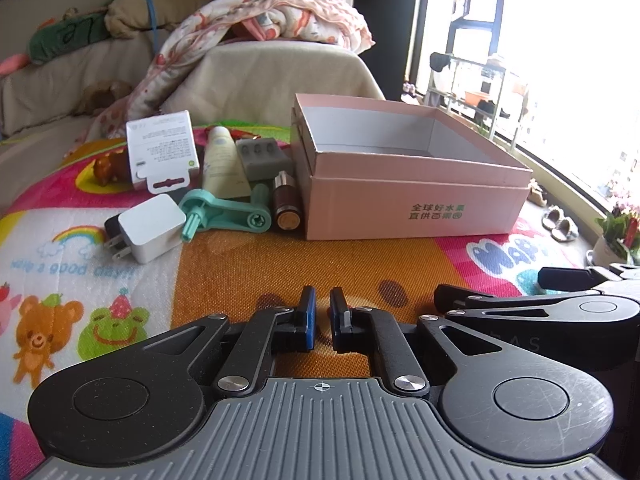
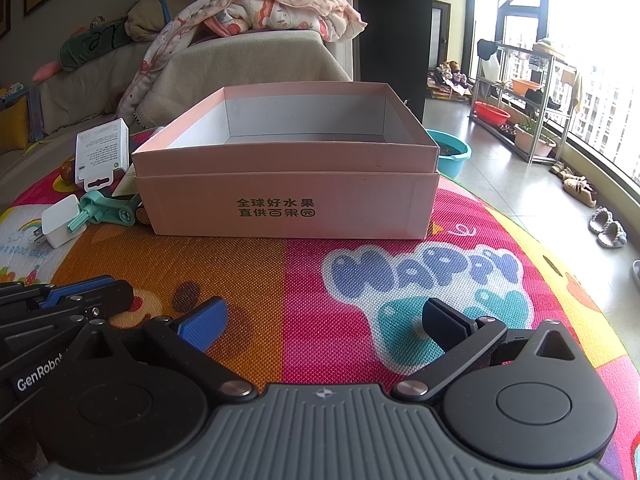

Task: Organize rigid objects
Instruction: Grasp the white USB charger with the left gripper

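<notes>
An open pink cardboard box stands on the play mat; what shows of its inside is bare. Left of it lie a white plug charger, a teal plastic crank, a brown cylinder, a cream tube, a grey block, a white packet and a brown toy. My left gripper is shut and empty, low over the mat in front of them. My right gripper is open and empty, in front of the box.
The colourful play mat lies on a tiled floor. A sofa with a blanket and plush toys stands behind. A teal basin, a metal rack, slippers and a potted plant are near the window at right.
</notes>
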Motion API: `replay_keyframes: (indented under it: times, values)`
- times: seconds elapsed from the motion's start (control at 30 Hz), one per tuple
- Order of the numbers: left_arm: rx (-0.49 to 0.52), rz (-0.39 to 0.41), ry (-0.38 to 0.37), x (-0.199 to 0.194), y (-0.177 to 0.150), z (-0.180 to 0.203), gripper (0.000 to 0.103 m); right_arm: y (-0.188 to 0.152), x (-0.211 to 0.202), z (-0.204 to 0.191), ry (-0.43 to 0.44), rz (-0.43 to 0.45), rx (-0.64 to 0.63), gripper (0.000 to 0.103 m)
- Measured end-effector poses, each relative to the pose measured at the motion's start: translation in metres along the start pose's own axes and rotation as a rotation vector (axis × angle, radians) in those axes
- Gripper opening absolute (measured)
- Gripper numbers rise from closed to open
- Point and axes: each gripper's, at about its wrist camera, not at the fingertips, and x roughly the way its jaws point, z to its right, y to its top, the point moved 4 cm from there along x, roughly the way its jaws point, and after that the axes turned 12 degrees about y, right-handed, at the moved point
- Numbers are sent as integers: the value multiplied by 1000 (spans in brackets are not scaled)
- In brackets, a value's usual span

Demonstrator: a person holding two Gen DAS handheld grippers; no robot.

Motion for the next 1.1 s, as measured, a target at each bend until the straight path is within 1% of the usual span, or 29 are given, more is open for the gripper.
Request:
replay_keyframes:
  times: [0.03,0.1,0.17,0.2,0.27,0.33,0.37,0.43,0.53,0.6,0.67,0.77,0.8,0.87,0.9,0.93,1.0,1.07,1.1]
  values:
    - [-14,-3,-15,0,0,-2,11,0,0,0,2,0,2,103]
    - [13,-1,-34,-2,0,-4,11,-1,0,0,6,-1,6,103]
    - [60,31,-55,-8,3,-10,11,0,2,-2,19,-17,-6,103]
    - [89,65,-56,-13,7,-17,14,1,2,-2,27,-35,-8,103]
    - [148,132,-30,-19,18,-35,16,6,4,1,44,-70,-15,103]
    - [177,148,3,-13,33,-62,16,7,4,4,57,-83,-23,103]
    - [172,140,10,-8,40,-77,15,7,3,3,55,-89,-25,103]
    - [165,99,-16,6,54,-103,15,5,3,2,49,-93,-24,103]
    - [167,24,-118,25,65,-123,15,4,2,2,48,-87,-26,103]
    - [174,3,-140,34,71,-127,16,5,3,2,50,-92,-27,103]
    - [193,-7,-128,40,76,-128,16,6,4,2,47,-92,-31,103]
    - [169,-23,-134,47,83,-129,16,6,3,2,47,-89,-31,103]
    - [170,-41,-144,50,83,-128,16,6,4,2,46,-87,-31,103]
    - [212,-82,-158,54,77,-123,16,6,3,2,47,-86,-31,103]
    - [236,-89,-154,55,74,-119,19,6,3,2,47,-86,-31,103]
    - [261,-79,-158,53,70,-116,27,6,3,2,47,-86,-31,103]
    - [306,-84,-175,49,63,-110,37,6,3,2,47,-86,-30,103]
    - [361,-112,-192,47,55,-104,39,6,3,2,47,-85,-30,103]
    - [393,-123,-188,47,49,-100,40,6,3,2,47,-85,-30,103]
